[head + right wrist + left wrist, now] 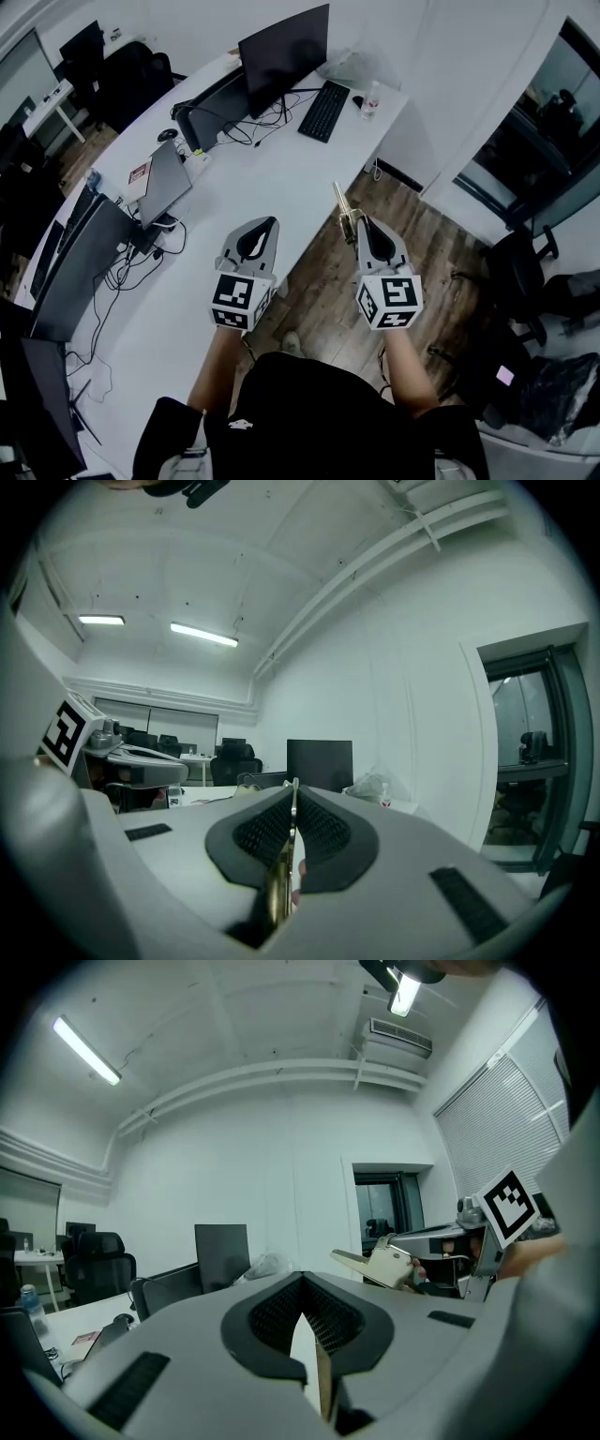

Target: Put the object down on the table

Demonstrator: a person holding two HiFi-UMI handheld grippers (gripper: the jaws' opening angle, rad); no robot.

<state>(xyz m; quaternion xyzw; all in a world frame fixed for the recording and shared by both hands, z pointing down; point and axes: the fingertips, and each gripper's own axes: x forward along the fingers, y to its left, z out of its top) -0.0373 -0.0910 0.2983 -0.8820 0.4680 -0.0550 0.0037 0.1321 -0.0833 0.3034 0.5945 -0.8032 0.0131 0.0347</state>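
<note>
A thin gold-coloured object sticks forward out of my right gripper, which is shut on it. That gripper hangs over the wooden floor just off the white table's near edge. The right gripper view shows the object edge-on between the closed jaws. In the left gripper view the same object looks cream-gold with a flat pointed end. My left gripper is level with the right one, over the table's edge. Its jaws meet at the tips with nothing between them.
On the long table stand a black monitor, a keyboard, a small bottle, a grey monitor and loose cables. An office chair stands on the floor at right.
</note>
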